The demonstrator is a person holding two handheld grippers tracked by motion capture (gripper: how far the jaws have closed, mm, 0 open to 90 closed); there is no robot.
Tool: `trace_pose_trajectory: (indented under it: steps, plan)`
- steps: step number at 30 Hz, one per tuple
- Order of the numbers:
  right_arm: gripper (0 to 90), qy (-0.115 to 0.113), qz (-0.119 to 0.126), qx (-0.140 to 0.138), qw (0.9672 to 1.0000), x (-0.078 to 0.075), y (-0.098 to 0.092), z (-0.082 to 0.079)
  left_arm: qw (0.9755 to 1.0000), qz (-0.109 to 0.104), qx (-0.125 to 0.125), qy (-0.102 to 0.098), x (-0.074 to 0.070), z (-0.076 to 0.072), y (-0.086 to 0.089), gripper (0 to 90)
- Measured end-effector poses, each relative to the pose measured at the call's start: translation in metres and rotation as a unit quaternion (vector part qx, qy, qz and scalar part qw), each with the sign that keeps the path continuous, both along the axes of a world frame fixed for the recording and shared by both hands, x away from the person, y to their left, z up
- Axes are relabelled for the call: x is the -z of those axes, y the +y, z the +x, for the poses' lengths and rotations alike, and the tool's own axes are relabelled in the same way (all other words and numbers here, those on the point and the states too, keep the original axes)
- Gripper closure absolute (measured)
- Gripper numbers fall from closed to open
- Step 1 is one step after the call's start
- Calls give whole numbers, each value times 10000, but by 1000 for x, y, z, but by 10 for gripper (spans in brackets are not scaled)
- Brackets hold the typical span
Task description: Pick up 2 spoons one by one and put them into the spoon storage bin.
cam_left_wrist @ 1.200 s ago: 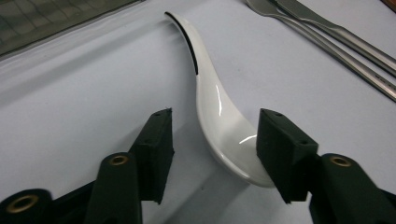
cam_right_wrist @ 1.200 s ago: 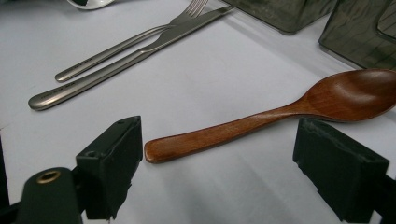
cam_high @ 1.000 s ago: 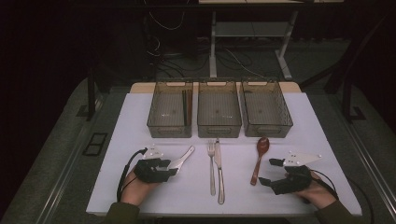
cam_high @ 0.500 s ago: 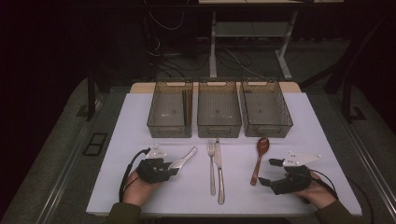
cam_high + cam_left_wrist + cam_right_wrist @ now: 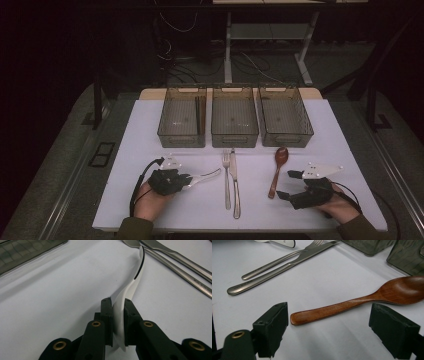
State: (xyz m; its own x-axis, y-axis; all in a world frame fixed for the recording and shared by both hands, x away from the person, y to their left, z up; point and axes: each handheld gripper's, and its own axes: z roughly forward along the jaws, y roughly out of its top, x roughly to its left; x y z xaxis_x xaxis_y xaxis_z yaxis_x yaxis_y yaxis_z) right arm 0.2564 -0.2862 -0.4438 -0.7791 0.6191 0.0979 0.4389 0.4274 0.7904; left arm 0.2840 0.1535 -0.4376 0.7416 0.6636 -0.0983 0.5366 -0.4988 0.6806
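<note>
On the white tabletop my left gripper [image 5: 189, 179] [image 5: 117, 303] holds the handle of a white spoon [image 5: 205, 176] [image 5: 136, 272]. Its jaws have just been closing, and the pads now press on the handle from both sides. The spoon's bowl points right, toward a steel fork [image 5: 226, 180] and knife [image 5: 235, 185]. A brown wooden spoon [image 5: 277, 170] [image 5: 362, 300] lies right of them. My right gripper [image 5: 286, 185] [image 5: 329, 322] stands open, one jaw on either side of the wooden handle's end, not touching it.
Three clear plastic bins [image 5: 182, 137] [image 5: 234, 136] [image 5: 285, 136] stand in a row behind the cutlery. The left one holds dark sticks [image 5: 200, 115]. The fork [image 5: 277, 261] and knife [image 5: 287, 266] lie side by side at the table's middle.
My left gripper has edged right and its jaws have shut on the white spoon's handle. The right gripper has not moved.
</note>
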Motion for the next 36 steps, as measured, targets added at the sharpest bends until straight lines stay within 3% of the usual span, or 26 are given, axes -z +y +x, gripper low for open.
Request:
trace_pose_trajectory:
  steps: [6, 14, 28, 36]
  plan:
    - [157, -6, 0, -3, 10000, 0, 0, 0, 10000, 22, 71, -12, -1, 0, 2, 800]
    - [157, -13, -3, 0, 10000, 0, 0, 0, 9996, -232, 83, -154, -6, 0, 5, 800]
    - [157, -27, -34, -25, 10000, 0, 2, 0, 9980, -370, 275, -439, -17, 5, 4, 800]
    - [119, -38, 62, 128, 9999, 1, 4, 2, 9969, -496, 386, -464, -21, 10, -1, 800]
